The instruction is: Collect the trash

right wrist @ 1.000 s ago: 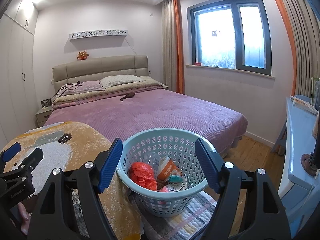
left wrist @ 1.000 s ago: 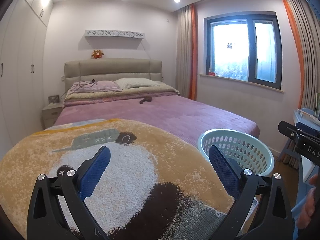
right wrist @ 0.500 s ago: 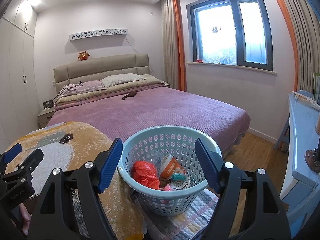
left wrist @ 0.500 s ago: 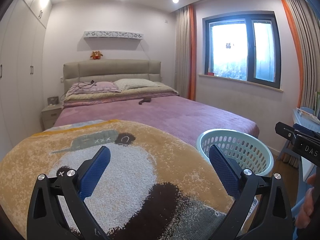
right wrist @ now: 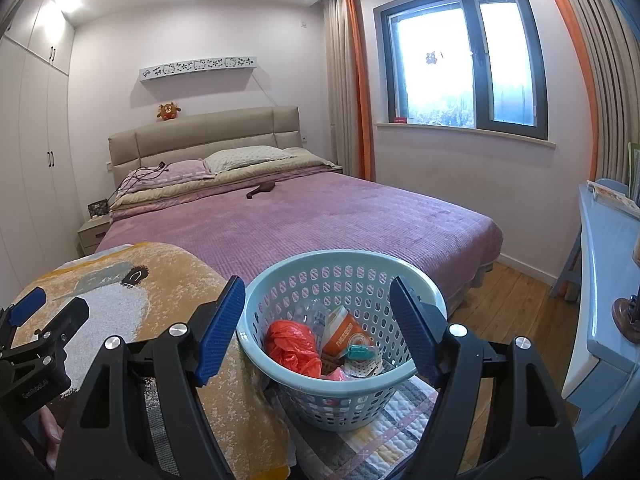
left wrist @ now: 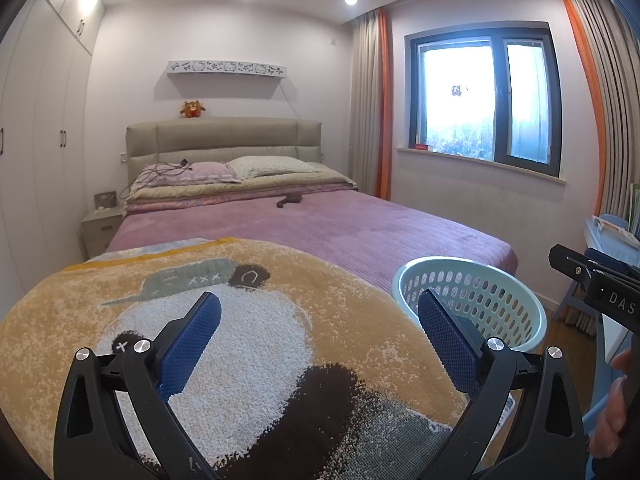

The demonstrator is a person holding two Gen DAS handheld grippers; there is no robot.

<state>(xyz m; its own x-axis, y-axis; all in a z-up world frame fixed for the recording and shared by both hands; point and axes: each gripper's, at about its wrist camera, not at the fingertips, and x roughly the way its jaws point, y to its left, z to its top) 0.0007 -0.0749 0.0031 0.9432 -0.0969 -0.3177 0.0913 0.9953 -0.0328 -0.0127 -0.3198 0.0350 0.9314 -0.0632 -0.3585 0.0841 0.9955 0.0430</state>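
Barely anything has changed over the last second: both views frame the room as they did a second ago, and neither gripper has opened or closed. The landmark is the pale green basket (right wrist: 340, 340), which stands on a striped quilt (right wrist: 360, 440) at the foot of the bed (right wrist: 320, 220). The right gripper (right wrist: 318, 330) hangs just above and in front of the basket with its jaws spread wide and nothing between the blue pads; through that gap the basket's inside shows. In the basket lie a crumpled red bag (right wrist: 294, 344), an orange and white cup (right wrist: 346, 334), a clear plastic bottle (right wrist: 310, 314) and some smaller scraps I cannot name.

The left gripper (left wrist: 318, 340) is to the left of the basket, over a yellow panda blanket (left wrist: 240, 340), and its jaws too are wide apart and empty. The blanket lies just beside the basket, draped up to its left wall. Beyond the basket, far up the purple bedcover near the pillows, rests a small dark object (right wrist: 262, 191); whether it counts as trash is too small to tell.

With both grippers empty and at rest and the trash sitting inside the basket, I judge that collecting is finished or nearly so. No loose litter shows on the blanket, the bedcover or the wooden floor (right wrist: 512, 304) to the right of the basket. The stillness reads as a pause at the end, or a look round for anything missed.
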